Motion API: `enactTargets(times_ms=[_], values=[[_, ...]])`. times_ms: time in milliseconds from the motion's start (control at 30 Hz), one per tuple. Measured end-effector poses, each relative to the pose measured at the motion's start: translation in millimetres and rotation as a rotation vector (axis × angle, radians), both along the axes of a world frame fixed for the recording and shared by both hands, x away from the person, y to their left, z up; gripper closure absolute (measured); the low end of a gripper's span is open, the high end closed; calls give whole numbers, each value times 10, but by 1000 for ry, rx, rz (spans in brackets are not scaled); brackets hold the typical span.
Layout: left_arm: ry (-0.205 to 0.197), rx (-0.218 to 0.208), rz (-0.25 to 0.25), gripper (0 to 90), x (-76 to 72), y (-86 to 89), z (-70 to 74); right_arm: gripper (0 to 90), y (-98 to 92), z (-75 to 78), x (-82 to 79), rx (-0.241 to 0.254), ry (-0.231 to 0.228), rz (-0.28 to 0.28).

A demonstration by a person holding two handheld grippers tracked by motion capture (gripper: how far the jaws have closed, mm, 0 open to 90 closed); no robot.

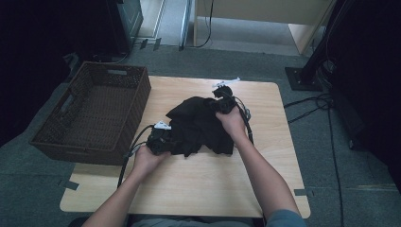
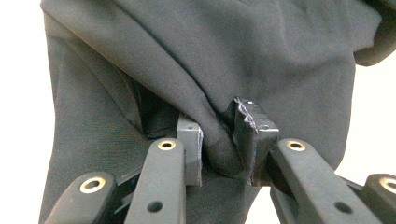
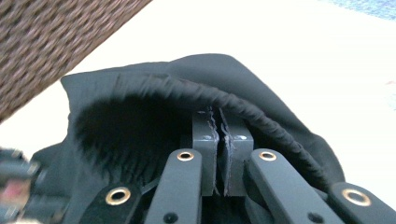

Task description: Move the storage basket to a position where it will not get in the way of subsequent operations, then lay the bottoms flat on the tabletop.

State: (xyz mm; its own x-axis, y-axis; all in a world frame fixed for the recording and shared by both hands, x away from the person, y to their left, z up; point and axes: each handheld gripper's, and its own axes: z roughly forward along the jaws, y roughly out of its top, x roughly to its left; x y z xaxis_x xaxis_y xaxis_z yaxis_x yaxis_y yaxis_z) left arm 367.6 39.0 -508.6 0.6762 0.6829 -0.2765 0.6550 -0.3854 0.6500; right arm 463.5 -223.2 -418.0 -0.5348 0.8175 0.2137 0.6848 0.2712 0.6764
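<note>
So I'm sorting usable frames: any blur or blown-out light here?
High view: dim, dark corners, sharp enough. Left gripper view: black garment crisp, background washed white. Right gripper view: wicker basket smeared by motion, table overexposed.

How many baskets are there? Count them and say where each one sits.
1. The brown woven basket sits at the table's left edge, left of the black garment; nothing shows inside it.

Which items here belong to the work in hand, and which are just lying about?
In the job: black garment; left gripper, pinching a fold of it; right gripper, shut on its elastic edge.
Lying about: wicker basket; wooden table; floor cables.
</note>
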Motion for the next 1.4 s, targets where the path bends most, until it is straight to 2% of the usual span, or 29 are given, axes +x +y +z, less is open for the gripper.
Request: enactTargets(times_ms=[133, 200, 267, 333, 467, 567, 633, 733, 833, 900, 1000, 1067, 1167, 1233, 1333, 1400], values=[[16, -13, -4, 726, -46, 14, -4, 858, -32, 22, 222, -12, 12, -41], [31, -21, -9, 726, -77, 21, -2, 827, -64, -2, 319, -12, 22, -62], [41, -17, -16, 725, -109, 22, 6, 784, -108, -36, 390, 8, 34, -89], [46, -10, -29, 718, -136, 25, 23, 765, -147, -54, 420, 13, 37, -106], [53, -41, -12, 671, -141, 63, 51, 689, -209, 3, 387, -22, 5, -108], [71, -62, 15, 606, -127, 89, 72, 668, -268, 59, 311, -24, -19, -114], [77, -75, 27, 562, -124, 96, 99, 669, -302, 72, 223, -7, -22, -113], [53, -74, 35, 514, -125, 86, 166, 672, -326, 51, 100, -19, -27, -95], [24, -53, 32, 474, -98, 51, 232, 671, -359, 25, -29, -23, -29, -86], [19, -67, 39, 450, -81, 45, 276, 667, -386, 17, -123, -21, -37, -81], [17, -102, 49, 428, -56, 37, 332, 650, -411, -11, -270, -19, -36, -68], [8, -84, 39, 413, -40, -2, 374, 626, -431, -39, -369, -3, -37, -53], [8, -98, 36, 395, -17, -66, 450, 608, -445, -75, -483, 21, -36, -43], [5, -83, 34, 391, -11, -87, 513, 590, -444, -121, -571, 35, -34, -33], [8, -67, 23, 385, -32, -94, 596, 564, -438, -185, -670, 32, -25, -22], [9, -78, 22, 379, -69, -85, 669, 540, -434, -226, -735, 23, -28, -19]])
